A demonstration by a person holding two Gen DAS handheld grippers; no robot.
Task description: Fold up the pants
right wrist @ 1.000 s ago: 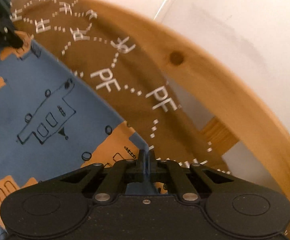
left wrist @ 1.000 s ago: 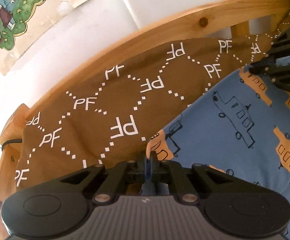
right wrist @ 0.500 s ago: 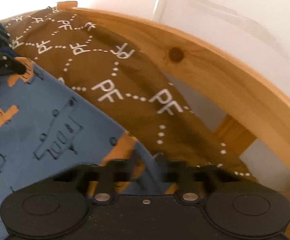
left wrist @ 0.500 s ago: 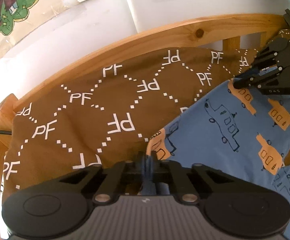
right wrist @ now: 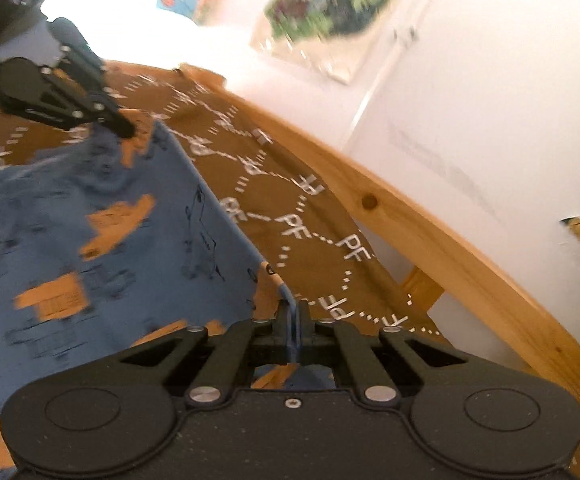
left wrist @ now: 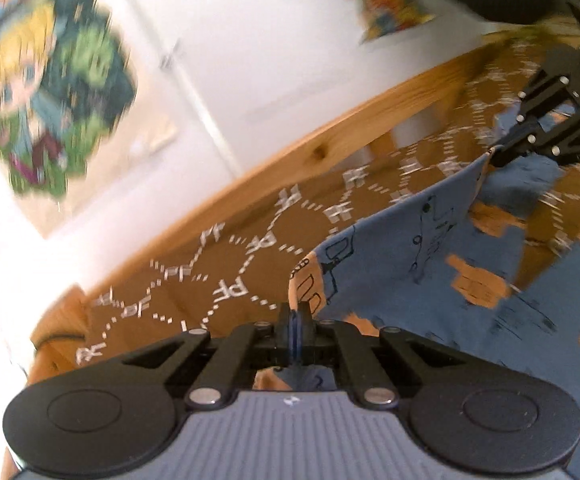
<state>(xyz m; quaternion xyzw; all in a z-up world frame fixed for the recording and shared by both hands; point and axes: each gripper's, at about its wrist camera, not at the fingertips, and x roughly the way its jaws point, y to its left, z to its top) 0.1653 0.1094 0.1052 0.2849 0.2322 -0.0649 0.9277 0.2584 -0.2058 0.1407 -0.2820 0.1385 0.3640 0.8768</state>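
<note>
- Left wrist view: the left gripper (left wrist: pixel 294 316) has its black fingers clamped tight on a corner of the pants (left wrist: pixel 394 280), soft blue cloth printed with orange blocks and thin black line-drawn vehicles; a sliver of blue shows pinched between the pads.
- From that corner the hem runs taut up and to the right to the right gripper (left wrist: pixel 498 158), whose dark angular linkage with silver rivets pinches the other corner.
- Right wrist view: the right gripper (right wrist: pixel 293 312) is likewise closed on a blue-and-orange corner of the pants (right wrist: pixel 89 248), the fabric edge rising leftward to the left gripper (right wrist: pixel 127 132), seen from the side.
- The pants hang stretched between the two grippers above a brown bedspread (right wrist: pixel 290 208), a matte cloth patterned with white dotted diamonds and "PF" letters.
- A bed rail (right wrist: pixel 430 232) of pale knotty pine curves behind the bedspread, smooth and rounded.
- Beyond it stands a white wall (left wrist: pixel 249 60) with a colourful cartoon poster (left wrist: pixel 57 92), much blurred.
</note>
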